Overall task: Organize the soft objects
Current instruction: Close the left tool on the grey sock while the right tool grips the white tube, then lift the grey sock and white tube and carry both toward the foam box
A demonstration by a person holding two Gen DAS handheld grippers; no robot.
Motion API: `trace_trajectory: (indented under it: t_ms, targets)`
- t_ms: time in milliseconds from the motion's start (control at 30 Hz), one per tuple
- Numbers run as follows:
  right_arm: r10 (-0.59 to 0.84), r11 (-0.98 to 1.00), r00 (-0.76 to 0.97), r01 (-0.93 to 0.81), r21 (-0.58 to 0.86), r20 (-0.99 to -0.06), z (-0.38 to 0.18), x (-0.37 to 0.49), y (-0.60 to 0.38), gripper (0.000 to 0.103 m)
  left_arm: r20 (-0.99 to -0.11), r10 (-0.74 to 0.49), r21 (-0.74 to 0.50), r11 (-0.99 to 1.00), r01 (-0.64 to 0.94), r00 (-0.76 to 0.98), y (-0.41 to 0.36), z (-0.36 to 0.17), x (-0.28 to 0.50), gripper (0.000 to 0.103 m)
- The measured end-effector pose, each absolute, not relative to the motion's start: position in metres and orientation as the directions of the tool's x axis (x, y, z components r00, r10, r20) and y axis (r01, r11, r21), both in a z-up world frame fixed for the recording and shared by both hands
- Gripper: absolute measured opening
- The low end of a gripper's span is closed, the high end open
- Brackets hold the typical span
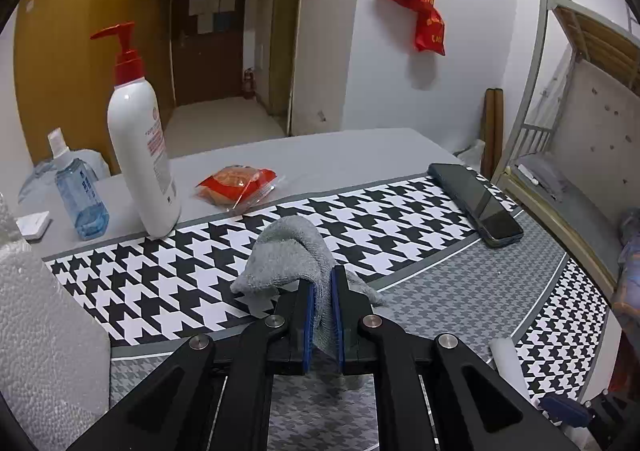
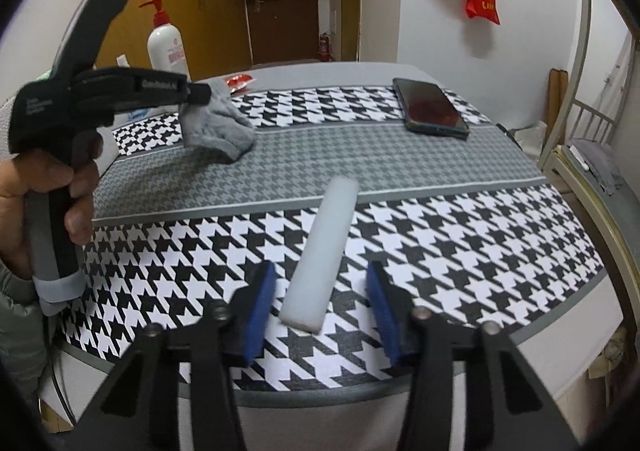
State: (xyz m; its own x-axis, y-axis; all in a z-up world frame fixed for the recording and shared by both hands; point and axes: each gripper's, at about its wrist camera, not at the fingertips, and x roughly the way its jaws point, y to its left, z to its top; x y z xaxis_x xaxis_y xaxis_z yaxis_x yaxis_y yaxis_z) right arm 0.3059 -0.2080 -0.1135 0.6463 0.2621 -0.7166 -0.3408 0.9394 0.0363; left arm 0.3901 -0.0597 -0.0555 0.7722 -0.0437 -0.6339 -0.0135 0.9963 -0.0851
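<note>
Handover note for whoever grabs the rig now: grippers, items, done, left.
Left gripper: shut on the grey cloth, lifted off the houndstooth mat.
Right gripper: open, pads either side of the white foam roll but not touching it; the roll lies on the mat.
Done: cloth picked up.
Left: grip the roll, put both soft items away. Drop-off spot not in view.

grey knit cloth: bunched, pinched at one edge, hanging above the mat's grey band, 11 o'clock in right view. white foam roll: flat on houndstooth, pointing 1 o'clock.
</note>
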Motion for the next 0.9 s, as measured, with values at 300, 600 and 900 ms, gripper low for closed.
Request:
trace_trajectory:
  t_ms: [300, 600, 900]
  targets:
    - [0.208, 0.955, 0.656, -0.298, 0.005, -0.726, -0.114, 0.305, -0.193, 0.044, -0.617, -0.069, -0.117, 0.993, -0.004, 0.784, -0.057, -0.046, 0.381, 0.009]
    - [0.122, 0.975, 0.677, -0.218, -0.040, -0.726, -0.116, 0.306, -0.183, 0.028, -0.587, -0.104, -0.136, 0.990, 0.030, 0.803, -0.057, -0.037, 0.367, 0.009]
    - [0.102, 0.980, 0.688, -0.192, -0.045, -0.718, -0.115, 0.304, -0.183, 0.020, -0.551, -0.148, -0.142, 0.986, 0.082, 0.821, -0.060, -0.031, 0.350, 0.009]
